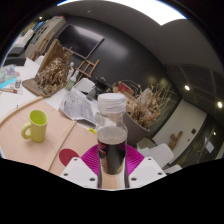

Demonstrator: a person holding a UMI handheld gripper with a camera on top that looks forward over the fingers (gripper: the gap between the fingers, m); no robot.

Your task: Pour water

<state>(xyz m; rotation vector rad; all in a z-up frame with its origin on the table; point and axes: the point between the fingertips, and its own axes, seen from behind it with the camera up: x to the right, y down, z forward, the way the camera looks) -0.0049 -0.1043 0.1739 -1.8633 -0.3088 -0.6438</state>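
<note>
Wooden tabletop [60, 130] edge beyond fingers [112, 172] clamped on water bottle [111, 135]; green mug [37, 125] well apart.

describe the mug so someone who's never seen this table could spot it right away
Start at the pale wooden table that runs ahead of the tool. To the left of the clear, white-capped bottle gripped between the tool's fingers stands the mug, upright on the tabletop. It is the only lime-green thing there, with a handle on its left side.
</note>
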